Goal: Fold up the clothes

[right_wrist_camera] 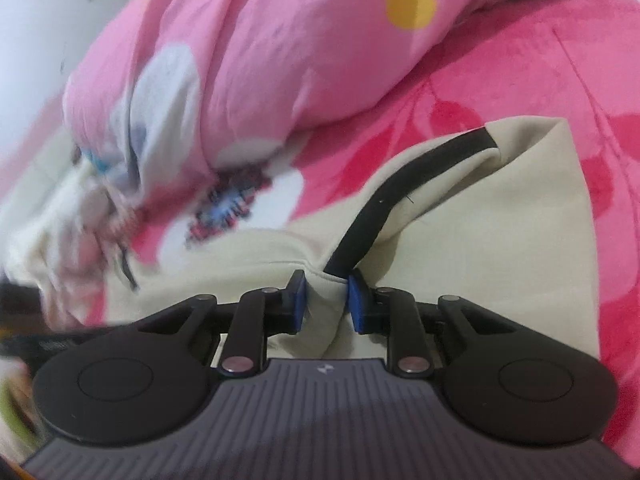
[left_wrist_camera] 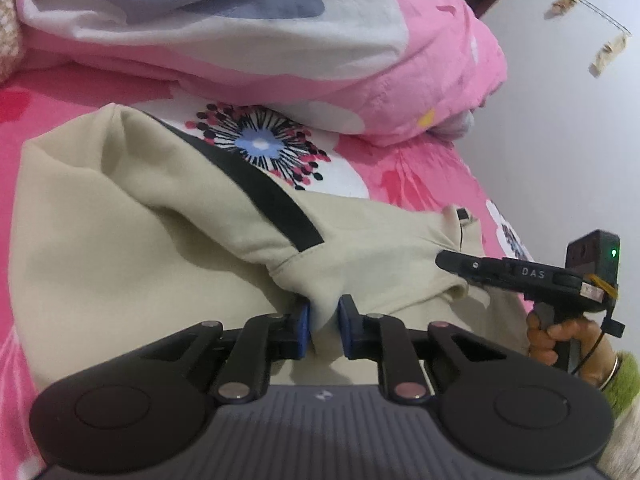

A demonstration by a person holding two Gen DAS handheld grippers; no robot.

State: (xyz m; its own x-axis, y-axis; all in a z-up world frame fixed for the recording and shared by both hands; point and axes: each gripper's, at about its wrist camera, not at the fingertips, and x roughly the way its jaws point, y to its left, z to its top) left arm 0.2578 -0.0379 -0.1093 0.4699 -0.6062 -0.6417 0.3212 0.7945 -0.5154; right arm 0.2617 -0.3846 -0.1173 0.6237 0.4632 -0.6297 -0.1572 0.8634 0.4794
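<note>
My left gripper (left_wrist_camera: 323,330) is nearly closed, its blue pads (left_wrist_camera: 305,330) pinching a ridge of the beige garment (left_wrist_camera: 120,248) near a hemmed edge. My right gripper (right_wrist_camera: 326,304) is likewise drawn in tight on the same beige cloth, right where a black stripe (right_wrist_camera: 384,196) runs down to its pads. From the left wrist view I can see the right tool from the side, held in my hand (left_wrist_camera: 558,336), its fingers reaching over the garment's edge toward the bed's right side.

The garment, a beige sweatshirt-like top with black trim, lies across the pink floral bedspread (left_wrist_camera: 420,176), bunched and raised in loose humps rather than flat. One flap with the black stripe (left_wrist_camera: 264,188) stands up and leans over the rest. Toward the far side of the bed a rumpled pink quilt (left_wrist_camera: 360,60) is heaped, just beyond the garment.

As I judge it, the fold is under way and unfinished: both tools grip cloth, part of the garment is lifted, and no neat flat stack shows. What remains is to lay the held layer down squarely and smooth out the humps. Which fold this is I cannot tell.
</note>
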